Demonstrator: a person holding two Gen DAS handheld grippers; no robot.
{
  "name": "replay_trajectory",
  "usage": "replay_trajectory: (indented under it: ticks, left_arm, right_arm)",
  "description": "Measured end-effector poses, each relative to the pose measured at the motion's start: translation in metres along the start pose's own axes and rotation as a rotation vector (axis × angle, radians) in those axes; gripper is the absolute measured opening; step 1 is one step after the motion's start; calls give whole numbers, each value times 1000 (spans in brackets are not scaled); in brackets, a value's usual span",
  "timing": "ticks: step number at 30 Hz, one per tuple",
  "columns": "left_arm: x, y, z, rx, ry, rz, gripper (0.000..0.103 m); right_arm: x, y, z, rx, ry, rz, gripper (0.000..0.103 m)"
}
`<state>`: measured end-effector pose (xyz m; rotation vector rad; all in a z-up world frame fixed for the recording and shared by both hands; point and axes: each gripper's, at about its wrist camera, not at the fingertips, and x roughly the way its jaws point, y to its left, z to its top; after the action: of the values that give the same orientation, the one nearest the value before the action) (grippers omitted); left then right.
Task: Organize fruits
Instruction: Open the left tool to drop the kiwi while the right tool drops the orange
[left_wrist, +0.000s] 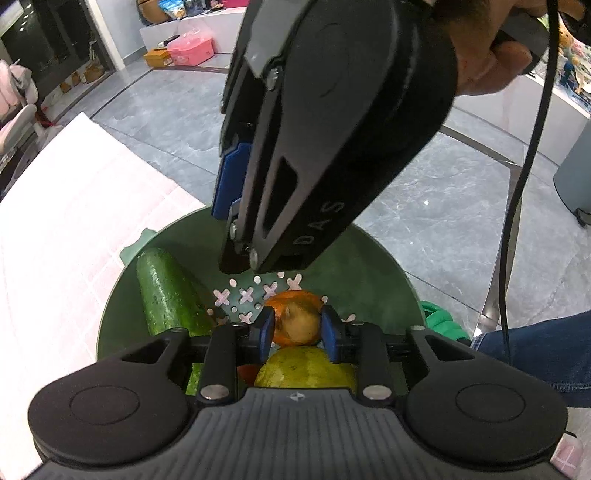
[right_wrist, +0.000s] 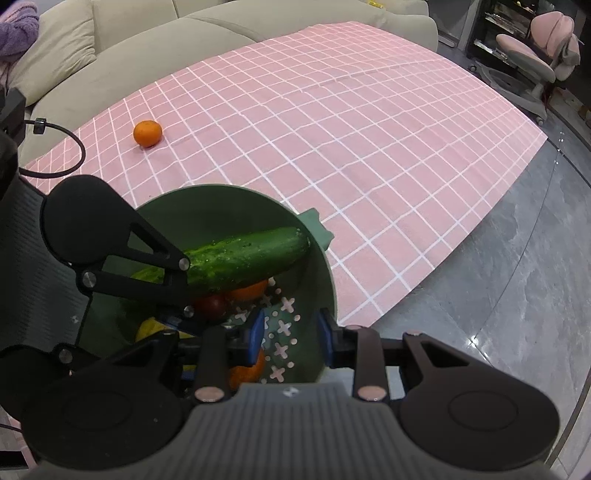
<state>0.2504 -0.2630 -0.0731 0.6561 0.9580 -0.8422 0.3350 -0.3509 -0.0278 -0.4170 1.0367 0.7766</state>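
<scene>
A green colander bowl (left_wrist: 388, 266) with cross-shaped holes stands at the table's edge. It holds a cucumber (left_wrist: 166, 295), a yellow-green fruit (left_wrist: 306, 369), a red fruit (right_wrist: 212, 304) and oranges. My left gripper (left_wrist: 298, 334) hangs low in the bowl, its blue pads either side of a blurred orange (left_wrist: 297, 321) just beneath them; the pads do not press on it. My right gripper (right_wrist: 291, 334) points into the bowl's far side, open a little, with only the holed bottom between its pads. One more orange (right_wrist: 147, 133) lies alone on the cloth.
A pink checked tablecloth (right_wrist: 332, 129) covers the table, with a beige sofa (right_wrist: 110, 55) behind it. Grey tiled floor (right_wrist: 517, 295) runs along the right edge. A pink chair (right_wrist: 546, 48) stands far off. A person's jeans leg (left_wrist: 535, 350) is beside the bowl.
</scene>
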Motion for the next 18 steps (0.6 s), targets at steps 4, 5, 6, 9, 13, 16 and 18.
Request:
replay_trajectory:
  ticks: [4, 5, 6, 9, 13, 16, 18]
  left_arm:
    - [-3, -4, 1, 1, -4, -2, 48]
    - [-3, -5, 0, 0, -6, 2, 52]
    - [-3, -5, -1, 1, -10, 7, 58]
    - [-8, -4, -1, -4, -16, 21, 59]
    - [-12, 0, 1, -24, -7, 40, 59]
    - [-17, 0, 2, -17, 5, 68, 60]
    - [-23, 1, 4, -15, 1, 75, 60]
  right_arm:
    - [-3, 1, 0, 1, 6, -6, 28]
    - [-4, 2, -1, 1, 7, -6, 28]
    - [-5, 2, -1, 1, 7, -6, 28]
    - [-8, 4, -3, -1, 10, -13, 28]
    - [-14, 6, -5, -3, 14, -23, 28]
    - [-19, 8, -4, -5, 16, -32, 28]
    - [-25, 10, -3, -12, 20, -45, 28]
